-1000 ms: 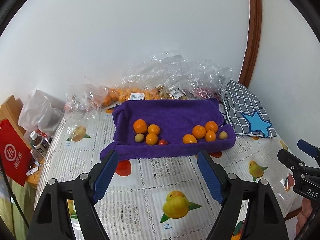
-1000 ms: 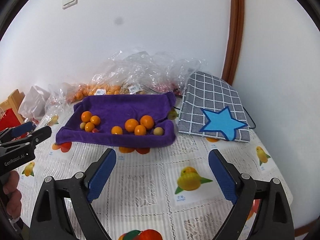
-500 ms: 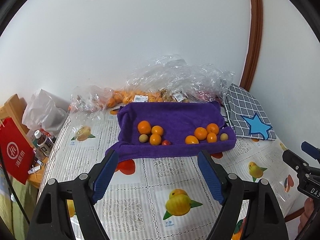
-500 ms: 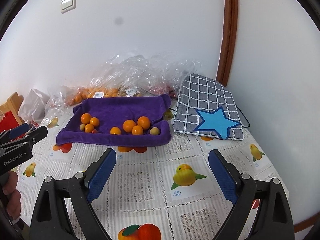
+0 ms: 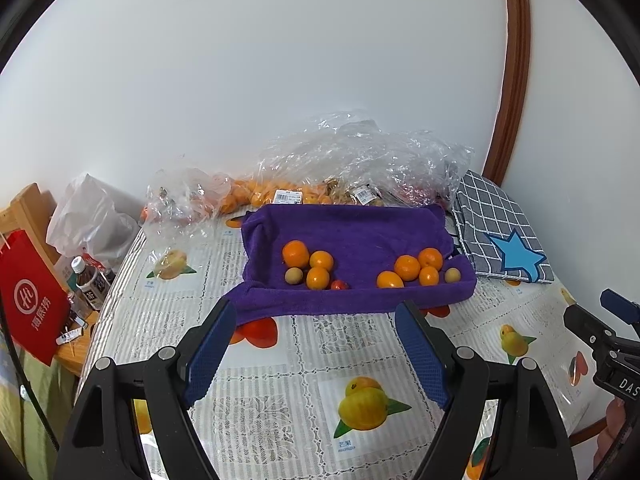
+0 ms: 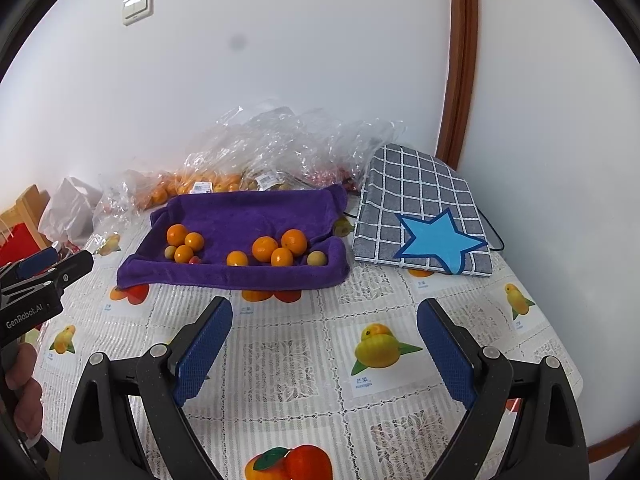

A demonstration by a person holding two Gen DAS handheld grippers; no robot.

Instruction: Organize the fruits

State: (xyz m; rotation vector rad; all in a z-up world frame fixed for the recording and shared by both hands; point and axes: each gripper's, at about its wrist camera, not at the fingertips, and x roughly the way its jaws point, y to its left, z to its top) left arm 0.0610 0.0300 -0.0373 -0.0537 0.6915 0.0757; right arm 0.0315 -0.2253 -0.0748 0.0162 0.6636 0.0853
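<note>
Left tool (image 6: 52, 264) reads "GenRobot.AI"; right tool (image 5: 618, 322) shows perhaps "DAS".

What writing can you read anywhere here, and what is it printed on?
"GenRobot.AI": side of the left gripper.
"DAS", cut off at the frame edge: right gripper.
"芒果": tablecloth under a printed mango; the smaller line below is blurred.
Red bag: white characters, unclear.
Bag labels: too small.
</note>
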